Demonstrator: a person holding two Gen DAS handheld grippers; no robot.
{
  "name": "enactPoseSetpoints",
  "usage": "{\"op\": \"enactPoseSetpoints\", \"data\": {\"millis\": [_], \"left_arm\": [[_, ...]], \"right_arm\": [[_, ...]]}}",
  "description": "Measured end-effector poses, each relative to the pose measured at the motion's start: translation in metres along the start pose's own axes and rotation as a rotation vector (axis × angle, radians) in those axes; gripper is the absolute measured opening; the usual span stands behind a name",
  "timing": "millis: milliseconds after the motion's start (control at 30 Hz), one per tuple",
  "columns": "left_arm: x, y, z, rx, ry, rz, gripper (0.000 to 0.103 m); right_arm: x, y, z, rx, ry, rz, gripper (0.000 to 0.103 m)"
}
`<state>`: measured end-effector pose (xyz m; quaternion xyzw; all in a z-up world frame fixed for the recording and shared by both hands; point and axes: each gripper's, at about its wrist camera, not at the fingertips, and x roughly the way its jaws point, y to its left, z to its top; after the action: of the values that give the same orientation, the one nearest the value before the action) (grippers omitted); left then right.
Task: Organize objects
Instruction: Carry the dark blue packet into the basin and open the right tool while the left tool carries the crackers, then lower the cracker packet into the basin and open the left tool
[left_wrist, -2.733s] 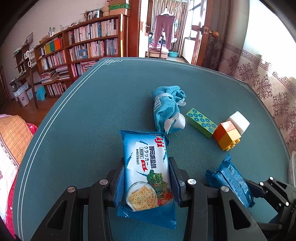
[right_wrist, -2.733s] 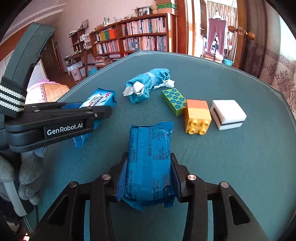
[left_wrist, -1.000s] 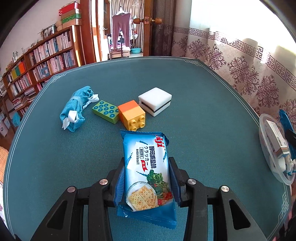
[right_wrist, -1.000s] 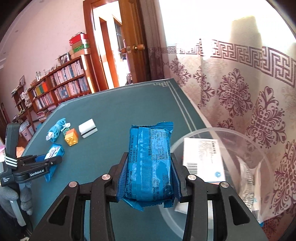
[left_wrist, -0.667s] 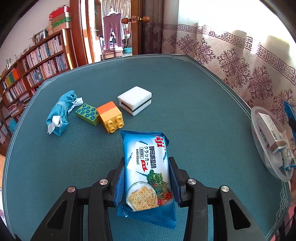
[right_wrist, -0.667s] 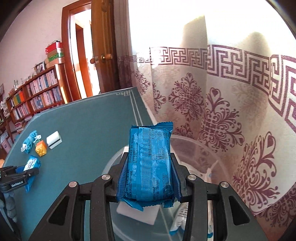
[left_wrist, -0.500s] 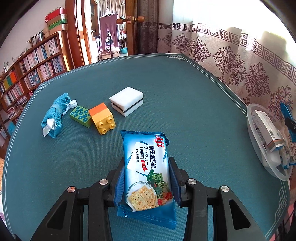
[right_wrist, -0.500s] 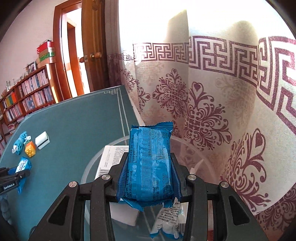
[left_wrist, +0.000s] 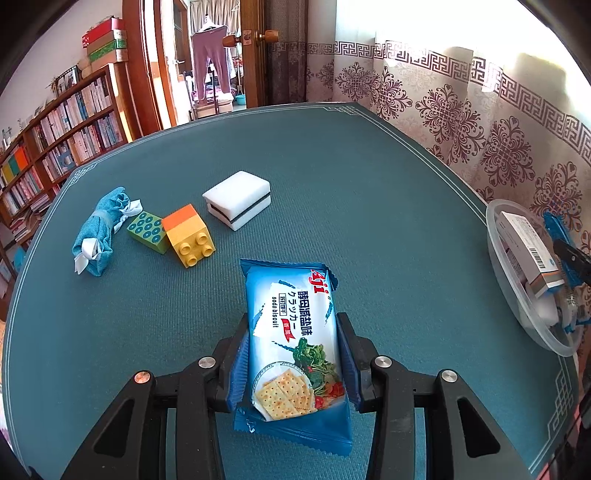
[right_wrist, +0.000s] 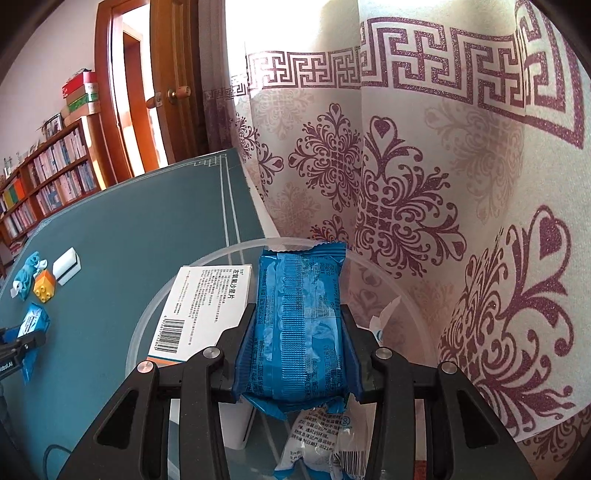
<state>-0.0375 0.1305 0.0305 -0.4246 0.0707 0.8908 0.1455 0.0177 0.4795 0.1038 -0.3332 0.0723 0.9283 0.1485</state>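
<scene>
- The left gripper (left_wrist: 293, 350) is clamped on a light-blue cracker packet (left_wrist: 295, 343), printed face up, above the green table (left_wrist: 369, 206).
- The right gripper (right_wrist: 297, 350) clamps a dark-blue packet (right_wrist: 301, 332), seam side up, over the clear bowl (right_wrist: 147, 325).

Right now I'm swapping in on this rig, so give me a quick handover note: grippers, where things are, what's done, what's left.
Left gripper: shut on a cracker pack, held above the table, short of the bowl.
Right gripper: shut on a blue pack, held over the bowl, not released.
In the bowl: a white box and a sachet.
On the table: a blue cloth, green brick, orange brick, white block.
Left to do: probably drop both packs into the bowl, then deal with those four.
</scene>
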Motion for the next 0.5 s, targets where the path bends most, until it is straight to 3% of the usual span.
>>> {"op": "enactPoseSetpoints", "data": {"millis": [500], "left_arm": [[0.0,-0.01,0.001,0.021,0.0,-0.016,0.045]], "right_arm": [[-0.01,0.006,-0.008,-0.016,-0.003,0.021,0.044]]}}
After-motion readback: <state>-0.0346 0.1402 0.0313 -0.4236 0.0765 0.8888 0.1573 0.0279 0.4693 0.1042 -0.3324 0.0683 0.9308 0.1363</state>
